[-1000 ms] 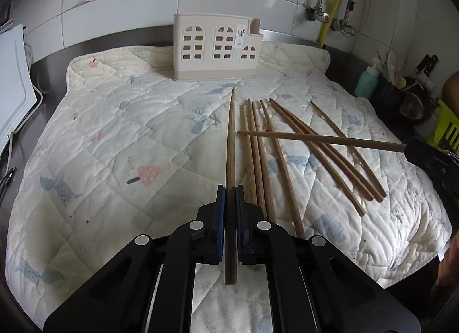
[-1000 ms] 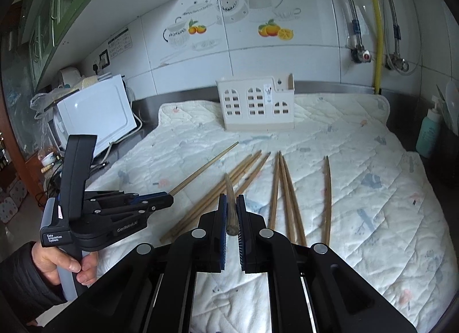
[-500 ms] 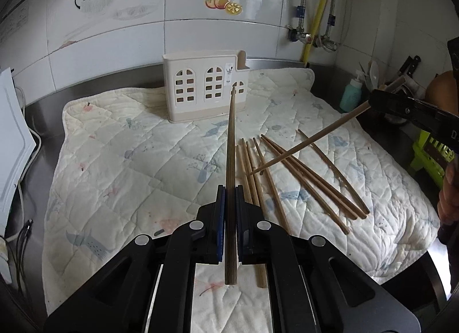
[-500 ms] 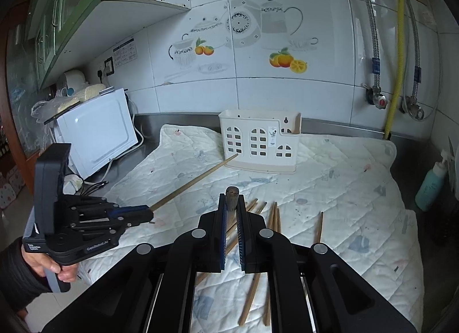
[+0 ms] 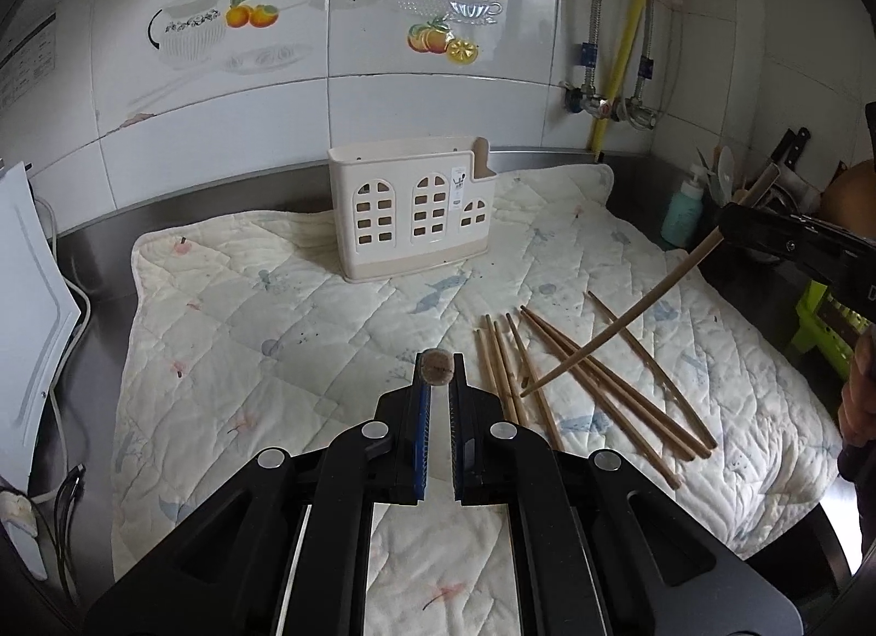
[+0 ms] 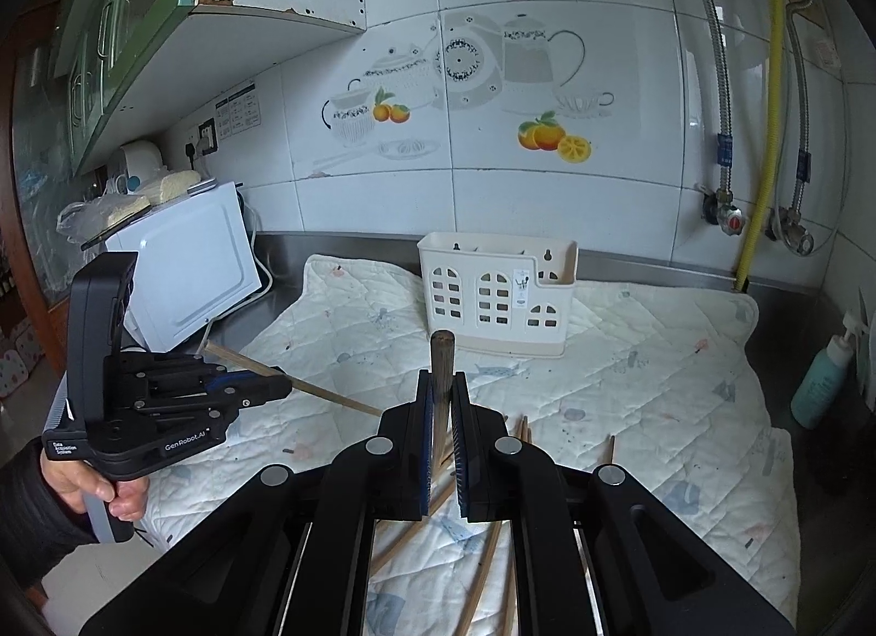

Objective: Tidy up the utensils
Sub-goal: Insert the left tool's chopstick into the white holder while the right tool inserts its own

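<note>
- Chopsticks: you are holding one in each tool, both lifted clear of the quilted mat (image 5: 284,318) covering the desk. The left tool (image 5: 436,389) is clamped on a chopstick (image 5: 436,366) that is pointing almost straight at its camera, so you are seeing mostly the round end.
- The right tool (image 6: 441,403) is pinching its chopstick (image 6: 441,362) too; from the left view that stick (image 5: 618,324) is slanting down over the loose chopsticks (image 5: 591,389) lying fanned on the mat.
- These sticks look light, stiff and smooth, so judge them likely to pivot or slide in the pads; a grip nearer the middle should be steadier than one near the end.
- The cream holder (image 5: 410,220) is standing upright at the back of the mat, well apart from the pile, with its open top as the likely target.
- Nothing is standing between the tools and the holder, but the two long sticks may be crossing paths, so watch they are not knocking each other.
- A white microwave (image 6: 186,269) is sitting to the left and a teal bottle (image 6: 821,379) to the right, both off the mat.
</note>
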`<state>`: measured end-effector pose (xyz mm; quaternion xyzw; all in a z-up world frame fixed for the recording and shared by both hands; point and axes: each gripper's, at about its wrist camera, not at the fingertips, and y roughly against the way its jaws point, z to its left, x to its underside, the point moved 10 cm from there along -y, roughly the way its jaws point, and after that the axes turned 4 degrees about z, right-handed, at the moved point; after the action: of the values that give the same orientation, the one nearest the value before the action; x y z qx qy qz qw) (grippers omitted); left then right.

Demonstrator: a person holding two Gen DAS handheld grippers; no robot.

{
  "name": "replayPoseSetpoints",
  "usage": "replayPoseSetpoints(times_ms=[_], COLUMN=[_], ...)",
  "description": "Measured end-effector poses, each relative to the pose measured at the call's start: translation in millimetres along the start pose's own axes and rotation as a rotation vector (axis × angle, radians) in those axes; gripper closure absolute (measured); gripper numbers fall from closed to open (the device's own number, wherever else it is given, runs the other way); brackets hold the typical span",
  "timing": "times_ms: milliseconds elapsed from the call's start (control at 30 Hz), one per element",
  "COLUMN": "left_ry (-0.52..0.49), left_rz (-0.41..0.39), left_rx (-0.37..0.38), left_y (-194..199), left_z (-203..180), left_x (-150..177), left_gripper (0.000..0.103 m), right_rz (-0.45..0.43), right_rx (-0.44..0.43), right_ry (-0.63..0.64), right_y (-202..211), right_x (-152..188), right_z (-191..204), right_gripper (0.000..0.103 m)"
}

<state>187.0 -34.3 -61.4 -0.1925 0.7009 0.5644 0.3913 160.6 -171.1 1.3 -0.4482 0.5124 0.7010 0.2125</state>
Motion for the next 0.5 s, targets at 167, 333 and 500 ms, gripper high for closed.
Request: replayPoseSetpoints(times_ms=[167,333,500], left_ry=[0.009,-0.006,0.002], left_rz=[-0.056,-0.099,-0.132], left_rx=[-0.005,-0.016,-0.008], left_y=[14,25,30], left_z=[5,6,10], left_x=[-18,-36,-56], left_gripper=[0.098,0.098,0.098], right_rz=[-0.024,-0.042,-0.05], right_rx=[0.014,0.022,0.028], right_ry=[0.019,0.021,0.03], right_y=[5,3,-2], right_x=[-21,-48,-74], right_z=[-6,-16,-25], right_gripper=[0.097,0.097,0.097])
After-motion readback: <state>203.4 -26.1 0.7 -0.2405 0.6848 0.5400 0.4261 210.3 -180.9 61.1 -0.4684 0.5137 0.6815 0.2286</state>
